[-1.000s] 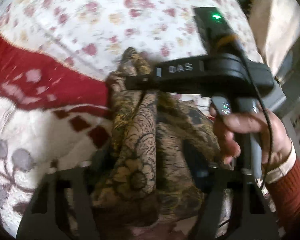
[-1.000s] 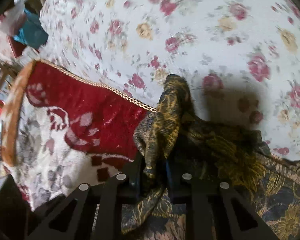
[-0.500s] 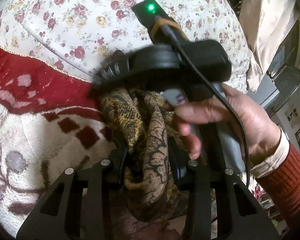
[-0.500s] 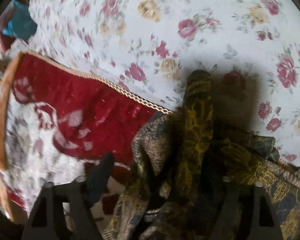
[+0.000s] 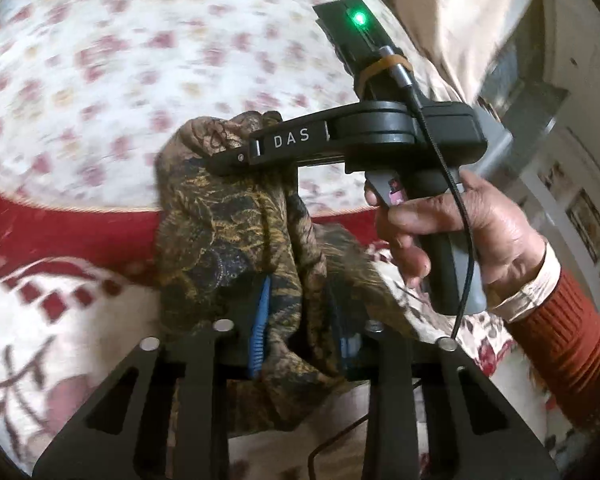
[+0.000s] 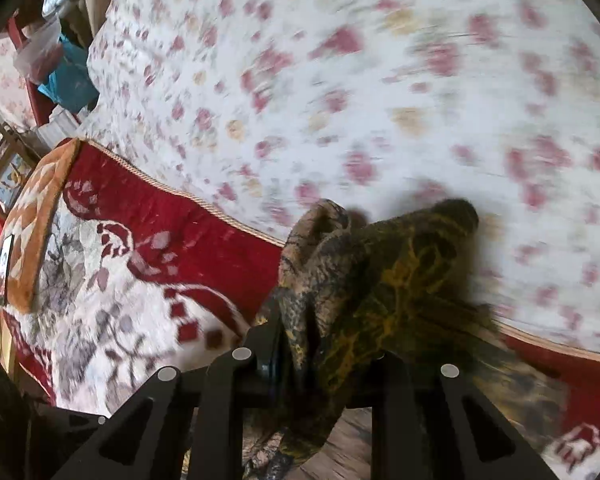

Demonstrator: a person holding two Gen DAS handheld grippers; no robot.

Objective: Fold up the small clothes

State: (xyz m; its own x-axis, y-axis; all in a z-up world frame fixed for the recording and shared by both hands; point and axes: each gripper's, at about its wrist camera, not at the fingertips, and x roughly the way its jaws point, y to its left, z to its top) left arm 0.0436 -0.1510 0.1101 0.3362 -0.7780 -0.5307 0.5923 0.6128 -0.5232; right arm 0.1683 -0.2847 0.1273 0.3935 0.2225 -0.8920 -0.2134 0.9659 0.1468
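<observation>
Left wrist view: both grippers hold one dark patterned cloth (image 5: 236, 236) above the red blanket (image 5: 60, 232).

Left gripper (image 5: 300, 320) has the cloth bunched between its blue pads (image 5: 260, 320) and its jaws are closing on it. Right gripper (image 5: 228, 164), held by a hand (image 5: 452, 232) in an orange sleeve (image 5: 560, 328), clamps the upper end of the same cloth, and its jaws are closing too. Behind the blanket lies the flowered sheet (image 5: 120, 60). Right wrist view shows the cloth (image 6: 380, 280) pressed between the fingers (image 6: 268, 344), over the blanket's edge.

The closing right gripper (image 6: 324, 360) pinches a dark, gold-patterned bunched cloth (image 6: 380, 280). Below lie a red-and-white blanket (image 6: 148, 240) and — blurred — a rose-printed white sheet (image 6: 340, 80).
</observation>
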